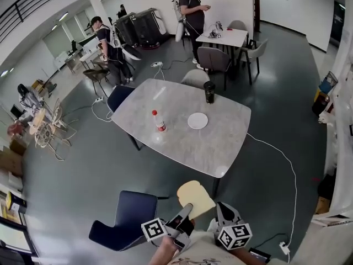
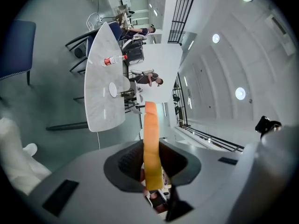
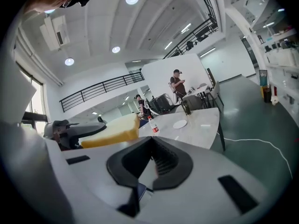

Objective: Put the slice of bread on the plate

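Jaws of left gripper (image 2: 151, 164) are clamping pale yellow square bread slice (image 2: 150, 134), which is projecting toward 12 o'clock; right gripper (image 3: 150, 146) jaws are sitting closed, empty.

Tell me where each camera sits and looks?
Head view: on the person's head, looking down at the table; left gripper, right gripper and a forearm show.
Left gripper view: rides the left gripper, faces the table sideways; its jaws clamp the bread.
Right gripper view: rides the right gripper, faces the table; its empty jaws show.
All share the plate and bread.
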The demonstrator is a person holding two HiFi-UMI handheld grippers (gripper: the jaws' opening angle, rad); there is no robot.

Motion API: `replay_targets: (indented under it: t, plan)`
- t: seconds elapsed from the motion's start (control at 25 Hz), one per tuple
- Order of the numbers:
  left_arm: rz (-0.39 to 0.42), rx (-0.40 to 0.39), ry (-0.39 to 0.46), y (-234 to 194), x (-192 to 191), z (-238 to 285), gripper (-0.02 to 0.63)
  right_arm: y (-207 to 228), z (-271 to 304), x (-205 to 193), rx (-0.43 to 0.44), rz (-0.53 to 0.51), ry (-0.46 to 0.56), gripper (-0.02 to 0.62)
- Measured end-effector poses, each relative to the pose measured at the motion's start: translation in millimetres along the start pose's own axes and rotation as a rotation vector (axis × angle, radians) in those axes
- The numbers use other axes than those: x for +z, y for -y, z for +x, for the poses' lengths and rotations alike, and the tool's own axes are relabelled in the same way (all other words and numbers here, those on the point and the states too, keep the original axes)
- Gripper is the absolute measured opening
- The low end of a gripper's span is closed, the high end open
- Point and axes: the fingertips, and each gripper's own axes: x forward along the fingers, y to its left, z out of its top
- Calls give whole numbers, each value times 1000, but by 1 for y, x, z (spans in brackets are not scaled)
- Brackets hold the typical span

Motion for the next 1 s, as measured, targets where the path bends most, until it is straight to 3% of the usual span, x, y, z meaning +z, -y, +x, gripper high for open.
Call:
replay_targets:
  t: [0.4,0.72,1.0]
  plan:
    - [-32,51,12,-24,54,29,98,18,43,-6,-33,30,-64,6]
    - [-53,54,-75,-37,132,104,98,61,123,38,-174,15,-42,6]
    - [-48,22,-100,-21,217,147,98,48,211,86,-187,-68,-55,6]
